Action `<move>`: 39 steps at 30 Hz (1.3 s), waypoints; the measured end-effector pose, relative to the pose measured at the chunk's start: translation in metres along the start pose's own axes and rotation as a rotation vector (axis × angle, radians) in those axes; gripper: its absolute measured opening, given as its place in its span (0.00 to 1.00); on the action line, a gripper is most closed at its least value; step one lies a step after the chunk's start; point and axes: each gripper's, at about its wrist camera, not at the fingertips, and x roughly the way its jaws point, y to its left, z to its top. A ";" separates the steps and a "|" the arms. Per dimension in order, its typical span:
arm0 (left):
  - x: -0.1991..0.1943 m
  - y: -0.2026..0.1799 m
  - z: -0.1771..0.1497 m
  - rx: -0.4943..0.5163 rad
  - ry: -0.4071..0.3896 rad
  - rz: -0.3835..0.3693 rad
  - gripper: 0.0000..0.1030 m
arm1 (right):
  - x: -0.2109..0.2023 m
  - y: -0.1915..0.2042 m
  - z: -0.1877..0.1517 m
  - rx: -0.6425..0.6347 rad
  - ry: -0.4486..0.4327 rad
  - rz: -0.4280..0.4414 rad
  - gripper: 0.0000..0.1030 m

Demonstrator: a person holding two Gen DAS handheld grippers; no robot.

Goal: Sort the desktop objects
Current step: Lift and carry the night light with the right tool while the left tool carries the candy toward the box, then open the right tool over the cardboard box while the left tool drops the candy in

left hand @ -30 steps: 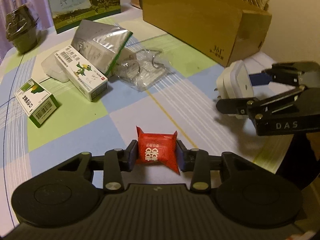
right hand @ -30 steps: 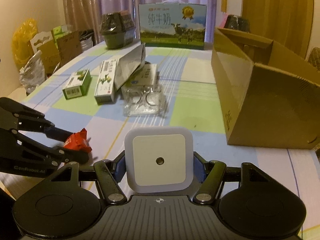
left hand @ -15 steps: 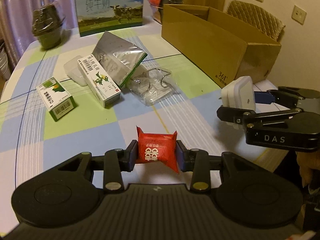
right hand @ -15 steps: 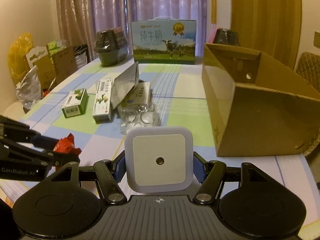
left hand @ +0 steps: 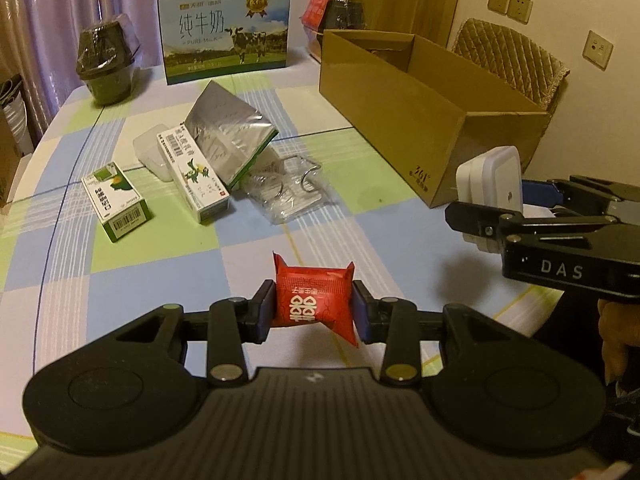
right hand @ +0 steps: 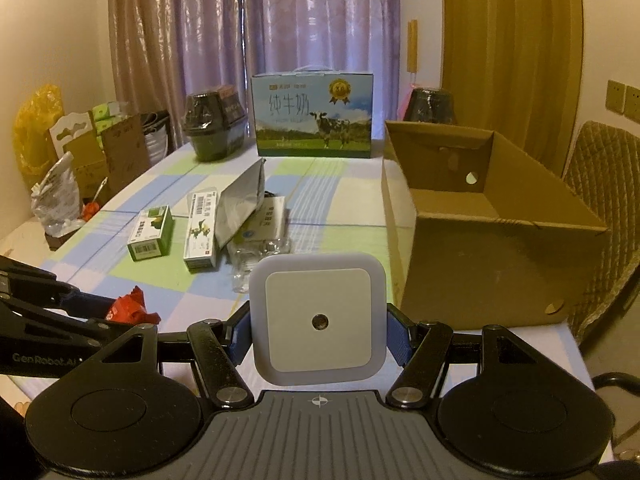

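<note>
Our left gripper (left hand: 313, 307) pinches a crinkly red foil packet (left hand: 314, 305); our right gripper (right hand: 318, 330) clamps a smooth white square night-light (right hand: 318, 318); cardboard box (right hand: 496, 248) at two o'clock.

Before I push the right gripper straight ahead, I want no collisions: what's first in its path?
Probably the clear plastic packet lying just beyond the white night light held by the right gripper; the cardboard box sits off to the right. Depth is uncertain.
</note>
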 end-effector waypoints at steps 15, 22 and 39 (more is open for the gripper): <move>-0.012 -0.028 0.037 0.042 -0.053 -0.021 0.33 | -0.028 -0.032 0.034 0.027 -0.074 -0.057 0.61; 0.001 -0.060 0.084 0.083 -0.100 -0.068 0.33 | -0.033 -0.079 0.065 0.035 -0.124 -0.132 0.61; 0.100 -0.135 0.183 0.187 -0.147 -0.192 0.35 | 0.020 -0.191 0.101 0.125 -0.094 -0.205 0.61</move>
